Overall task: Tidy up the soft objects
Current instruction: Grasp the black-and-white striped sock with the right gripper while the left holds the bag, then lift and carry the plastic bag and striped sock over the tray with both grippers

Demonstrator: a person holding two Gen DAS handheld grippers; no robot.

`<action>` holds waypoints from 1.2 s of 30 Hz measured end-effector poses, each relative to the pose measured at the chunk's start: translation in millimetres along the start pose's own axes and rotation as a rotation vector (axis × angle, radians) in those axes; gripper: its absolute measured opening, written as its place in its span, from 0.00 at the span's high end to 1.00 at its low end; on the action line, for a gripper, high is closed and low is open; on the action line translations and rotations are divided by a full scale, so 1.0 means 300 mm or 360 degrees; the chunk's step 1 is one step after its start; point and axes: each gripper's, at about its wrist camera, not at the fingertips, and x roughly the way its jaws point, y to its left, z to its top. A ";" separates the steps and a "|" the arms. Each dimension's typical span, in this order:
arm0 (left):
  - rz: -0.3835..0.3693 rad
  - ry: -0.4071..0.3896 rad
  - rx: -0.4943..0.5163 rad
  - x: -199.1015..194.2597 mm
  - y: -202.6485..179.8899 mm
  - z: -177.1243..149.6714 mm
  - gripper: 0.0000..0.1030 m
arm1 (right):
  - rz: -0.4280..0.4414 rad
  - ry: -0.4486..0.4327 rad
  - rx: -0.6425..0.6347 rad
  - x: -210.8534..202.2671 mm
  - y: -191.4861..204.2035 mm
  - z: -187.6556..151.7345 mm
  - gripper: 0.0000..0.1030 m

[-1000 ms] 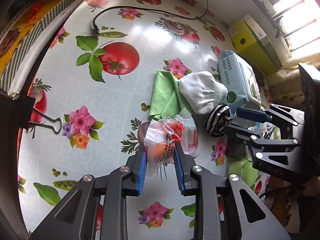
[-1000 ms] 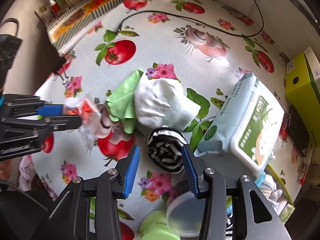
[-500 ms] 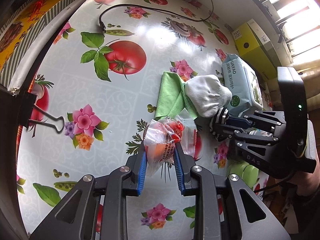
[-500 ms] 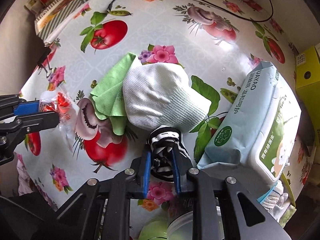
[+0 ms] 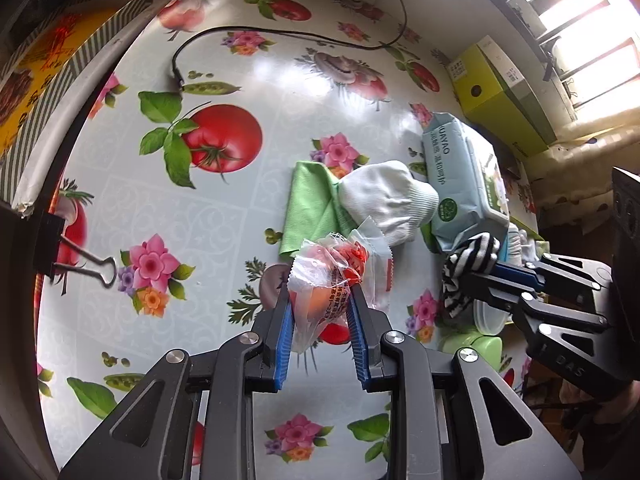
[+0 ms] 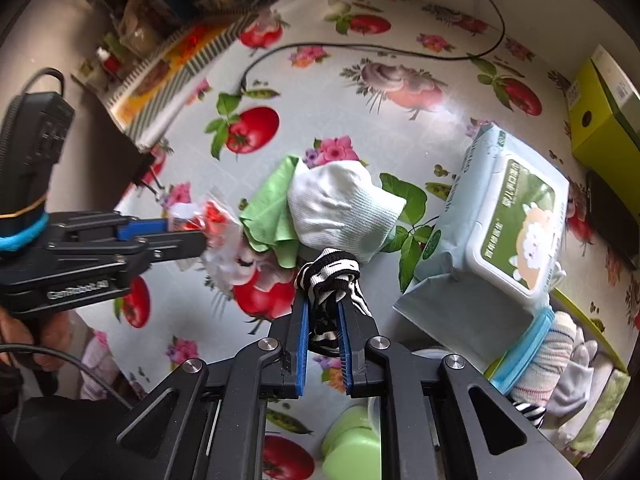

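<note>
Surface (image 5: pixel 132 216): glossy cloth printed with tomatoes and flowers; black cable (image 5: pixel 280 36) trails across the far part.

Wipes pack (image 6: pixel 508 216): pale blue, lies at the right, one end propped over a bag of socks (image 6: pixel 548 356).

White sock (image 6: pixel 340 208): bunched, mid-surface, lying partly over a green cloth (image 6: pixel 268 208); the pack is just beside it.

Green cloth: flat, left edge free, right side tucked under the white sock.

Left tool (image 5: pixel 320 312): partly open, blue pads pressed on a clear snack bag (image 5: pixel 324 280) with red print, held above the surface just beside the cloth.

Right tool (image 6: pixel 322 320): clamped tight on a striped sock (image 6: pixel 332 276), black and white, lifted clear of the surface, just in front of the white sock.
</note>
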 end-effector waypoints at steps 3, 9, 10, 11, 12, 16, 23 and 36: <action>-0.0007 -0.0014 0.0037 -0.011 -0.033 0.012 0.74 | 0.0031 -0.0068 0.0050 -0.051 -0.001 -0.005 0.88; -0.0029 -0.0037 0.0112 -0.026 -0.110 0.038 0.74 | 0.0049 -0.0183 0.0143 -0.151 -0.047 -0.044 0.88; -0.0034 -0.0038 0.0125 -0.028 -0.124 0.041 0.74 | 0.0053 -0.0203 0.0171 -0.167 -0.061 -0.057 0.88; -0.0039 -0.0039 0.0139 -0.029 -0.136 0.044 0.74 | 0.0055 -0.0214 0.0188 -0.176 -0.069 -0.065 0.88; -0.0043 -0.0041 0.0154 -0.031 -0.152 0.045 0.74 | 0.0054 -0.0228 0.0213 -0.191 -0.082 -0.080 0.88; -0.0065 -0.0043 0.0212 -0.036 -0.212 0.052 0.74 | 0.0048 -0.0277 0.0304 -0.237 -0.132 -0.139 0.88; -0.0099 -0.0029 0.0318 -0.034 -0.324 0.057 0.74 | 0.0015 -0.0346 0.0427 -0.290 -0.201 -0.220 0.88; -0.0134 0.0010 0.0504 -0.011 -0.519 0.039 0.74 | -0.0006 -0.0422 0.0596 -0.345 -0.307 -0.333 0.88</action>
